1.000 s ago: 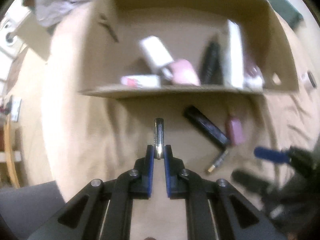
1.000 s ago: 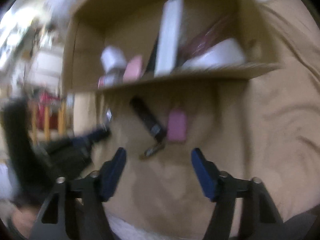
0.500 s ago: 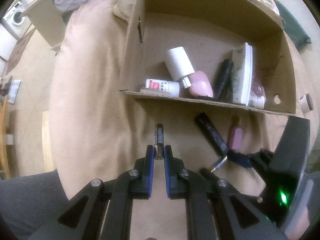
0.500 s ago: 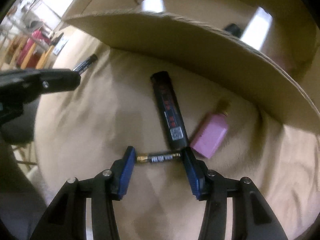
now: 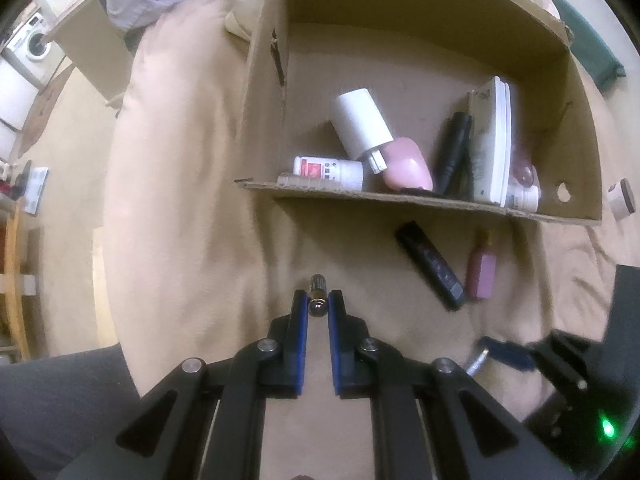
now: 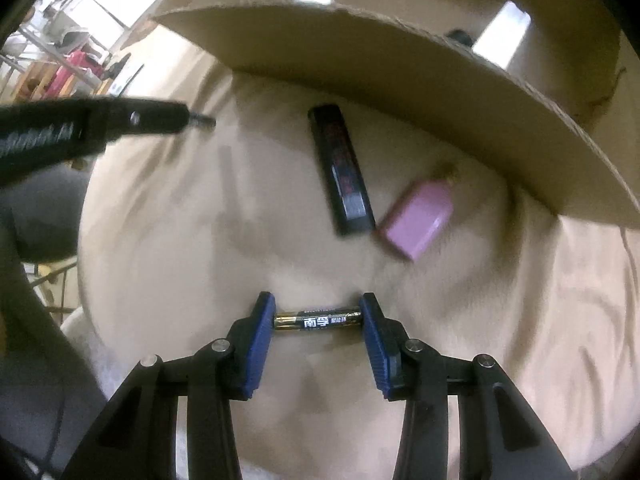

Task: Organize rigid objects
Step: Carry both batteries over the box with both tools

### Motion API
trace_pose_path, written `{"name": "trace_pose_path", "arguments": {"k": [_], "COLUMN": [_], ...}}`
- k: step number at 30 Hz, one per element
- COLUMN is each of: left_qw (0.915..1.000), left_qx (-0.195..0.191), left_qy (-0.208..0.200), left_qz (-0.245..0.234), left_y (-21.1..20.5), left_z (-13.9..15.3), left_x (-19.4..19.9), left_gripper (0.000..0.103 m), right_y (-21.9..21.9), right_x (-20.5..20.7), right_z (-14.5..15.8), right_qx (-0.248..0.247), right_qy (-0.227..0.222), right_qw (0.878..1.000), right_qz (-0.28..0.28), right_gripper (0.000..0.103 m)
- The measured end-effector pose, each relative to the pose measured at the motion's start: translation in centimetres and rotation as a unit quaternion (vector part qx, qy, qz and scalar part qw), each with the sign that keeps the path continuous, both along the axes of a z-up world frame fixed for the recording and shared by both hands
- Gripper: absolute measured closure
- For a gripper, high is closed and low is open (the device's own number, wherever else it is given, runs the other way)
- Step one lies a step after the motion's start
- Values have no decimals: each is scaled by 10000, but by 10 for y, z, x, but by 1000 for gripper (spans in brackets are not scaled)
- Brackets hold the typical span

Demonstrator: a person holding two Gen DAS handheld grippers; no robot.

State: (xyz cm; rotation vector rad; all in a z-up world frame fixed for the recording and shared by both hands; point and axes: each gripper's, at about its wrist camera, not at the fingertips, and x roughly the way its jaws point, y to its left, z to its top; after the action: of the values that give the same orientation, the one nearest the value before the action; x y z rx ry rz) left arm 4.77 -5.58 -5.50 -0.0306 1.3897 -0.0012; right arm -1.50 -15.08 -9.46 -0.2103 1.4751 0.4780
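Observation:
My left gripper (image 5: 318,305) is shut on a black battery (image 5: 318,294), held end-on above the beige bedcover. My right gripper (image 6: 318,318) is shut on a second black-and-gold battery (image 6: 318,320), gripped lengthwise by its two ends, low over the cover. A black rectangular tube (image 6: 342,170) and a small pink bottle (image 6: 418,216) lie on the cover just in front of the cardboard box (image 5: 400,200). In the left wrist view the black tube (image 5: 432,265) and pink bottle (image 5: 482,274) lie to the right of the left gripper. The right gripper (image 5: 500,356) shows at lower right.
The box holds a white cylinder (image 5: 360,122), a small white bottle (image 5: 328,168), a pink case (image 5: 406,164), a black tube (image 5: 452,148) and a white flat box (image 5: 492,140). A small round jar (image 5: 620,202) lies right of the box. The bed edge and floor are at left.
My right gripper came down onto the battery and closed on its ends, then lifted back slightly. My left gripper kept its battery and pulled back a little from the box.

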Motion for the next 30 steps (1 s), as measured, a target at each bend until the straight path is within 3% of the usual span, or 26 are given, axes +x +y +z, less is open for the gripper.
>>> {"name": "trace_pose_path", "arguments": {"k": [5, 7, 14, 23, 30], "left_qw": [9999, 9996, 9982, 9968, 9951], "left_qx": [6, -299, -508, -270, -32], "left_qy": [-131, 3, -287, -687, -849], "left_qz": [-37, -20, -116, -319, -503], "left_y": [0, 1, -4, -15, -31], "left_z": [10, 18, 58, 95, 94], "left_x": [-5, -6, 0, 40, 76], "left_gripper": [94, 94, 94, 94, 94], "right_y": [-19, -30, -67, -106, -112], "right_x": [-1, 1, 8, 52, 89], "right_z": [12, 24, 67, 125, 134], "right_qx": [50, 238, 509, 965, 1078], "right_qy": [87, 52, -548, -1446, -1706], "right_qw": [9998, 9991, 9946, 9751, 9641], "right_qz": [-175, -337, -716, -1377, -1726], "right_gripper": [57, 58, 57, 58, 57]}}
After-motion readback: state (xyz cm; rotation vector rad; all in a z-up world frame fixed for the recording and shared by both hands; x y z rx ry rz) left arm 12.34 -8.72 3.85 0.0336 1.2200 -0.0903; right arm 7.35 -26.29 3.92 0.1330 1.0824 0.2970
